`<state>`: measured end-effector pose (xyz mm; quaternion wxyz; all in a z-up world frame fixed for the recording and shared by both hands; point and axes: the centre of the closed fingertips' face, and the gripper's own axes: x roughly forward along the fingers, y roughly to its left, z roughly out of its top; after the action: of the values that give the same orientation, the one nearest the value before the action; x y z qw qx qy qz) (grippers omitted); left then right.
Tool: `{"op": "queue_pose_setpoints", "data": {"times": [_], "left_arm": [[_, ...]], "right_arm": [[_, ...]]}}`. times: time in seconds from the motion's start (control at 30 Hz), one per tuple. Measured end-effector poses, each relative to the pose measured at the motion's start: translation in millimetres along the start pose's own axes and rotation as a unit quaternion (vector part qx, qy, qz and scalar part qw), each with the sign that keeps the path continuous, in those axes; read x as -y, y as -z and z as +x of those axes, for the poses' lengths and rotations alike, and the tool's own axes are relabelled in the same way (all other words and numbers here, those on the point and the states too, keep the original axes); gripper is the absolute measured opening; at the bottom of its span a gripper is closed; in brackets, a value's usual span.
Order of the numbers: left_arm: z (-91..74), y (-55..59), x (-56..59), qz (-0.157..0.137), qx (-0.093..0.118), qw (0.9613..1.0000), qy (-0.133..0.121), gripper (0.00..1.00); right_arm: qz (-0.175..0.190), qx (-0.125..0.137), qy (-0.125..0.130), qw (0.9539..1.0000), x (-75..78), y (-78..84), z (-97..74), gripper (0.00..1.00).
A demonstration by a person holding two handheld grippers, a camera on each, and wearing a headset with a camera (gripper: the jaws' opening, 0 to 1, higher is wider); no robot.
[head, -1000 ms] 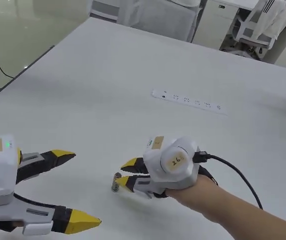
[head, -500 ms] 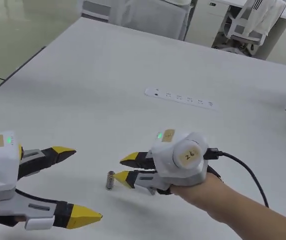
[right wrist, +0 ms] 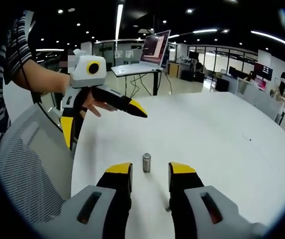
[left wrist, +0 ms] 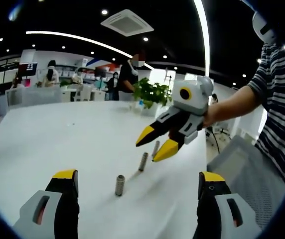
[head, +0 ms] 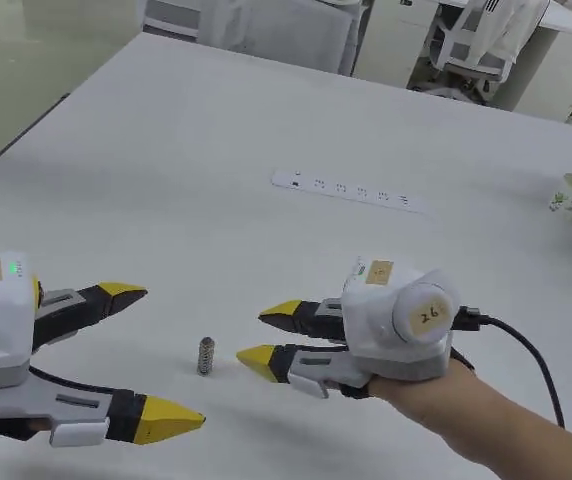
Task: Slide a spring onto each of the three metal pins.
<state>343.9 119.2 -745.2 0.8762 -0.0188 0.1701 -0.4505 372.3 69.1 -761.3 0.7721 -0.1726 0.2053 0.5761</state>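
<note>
Just ahead of the parted, empty jaws of the right gripper [head: 267, 335], the spring [head: 206, 355] stands upright on the table [head: 266, 130], freed now that those jaws have backed off, so that placement looks finished, while the left gripper [head: 156, 356] holds its jaws wide open.

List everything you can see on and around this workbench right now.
Table: one, white, under everything.
Power strip: one, white, mid-table beyond the grippers.
Metal pins: three, grey, upright in a row between the grippers; the nearest two look spring-wrapped.
Small object: one, pale with green, far right of the table; too small to identify.
Chairs: a few, pale, beyond the table's far edge.
Left gripper: one, white with black-and-yellow jaws, lower left, open, empty.
Right gripper: one, same colours, lower centre, open, empty.
Forearm: one, bare, behind the right gripper.
</note>
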Motion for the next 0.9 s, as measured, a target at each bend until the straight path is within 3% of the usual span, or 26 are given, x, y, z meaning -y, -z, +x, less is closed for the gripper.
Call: {"op": "queue_pose_setpoints", "data": {"times": [0.4,0.5,0.9], "left_arm": [[5.5,-2.7,2.5,0.003,-0.003,1.0000,0.005,0.98],[7.0,-3.4,3.3,0.005,-0.004,1.0000,0.007,0.98],[10.1,-7.2,7.1,0.008,-0.002,0.9999,0.011,0.98]], "right_arm": [[0.037,0.020,0.033,0.9985,9.2,14.0,-26.6,0.40],[0.055,0.036,0.035,0.9972,7.1,15.1,-30.7,0.48],[0.055,0.030,0.065,0.9959,14.0,33.8,-51.3,0.65]]}}
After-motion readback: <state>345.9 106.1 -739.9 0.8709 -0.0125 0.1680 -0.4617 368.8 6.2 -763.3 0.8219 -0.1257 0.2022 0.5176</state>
